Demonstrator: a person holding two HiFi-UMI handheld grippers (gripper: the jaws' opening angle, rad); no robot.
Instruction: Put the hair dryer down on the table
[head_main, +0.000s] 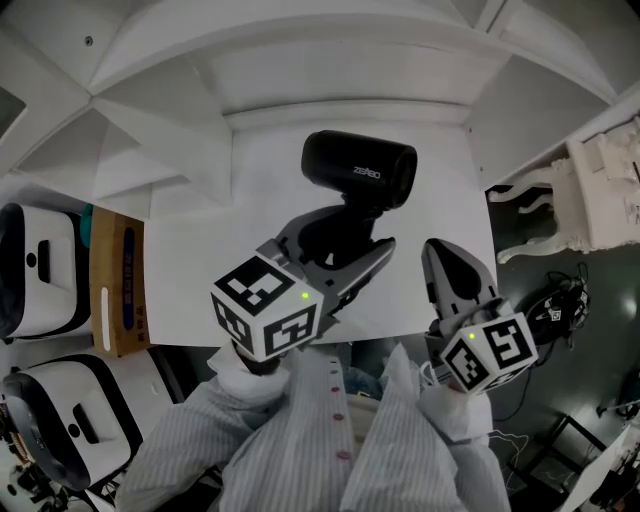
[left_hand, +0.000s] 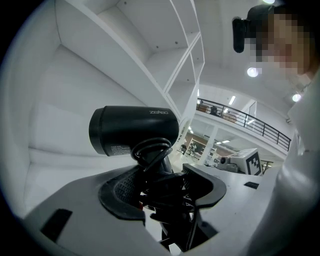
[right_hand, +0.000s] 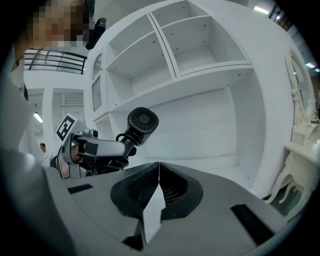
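Black ribbed pads (left_hand: 119, 187) of the left gripper (left_hand: 162, 182) clamp the cord-wrapped handle of the hair dryer (left_hand: 132, 130). Its dark barrel sits just above the jaws, held over the middle of the white table (head_main: 200, 250). Right of the hair dryer and nearer the table's front edge, the right gripper (right_hand: 159, 180) has its jaws pressed together on nothing. White shelves (right_hand: 200, 55) rise behind the table.

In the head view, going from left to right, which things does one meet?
First a white-and-black device → cardboard box → left hand-held gripper holding the hair dryer → right hand-held gripper → white carved furniture.
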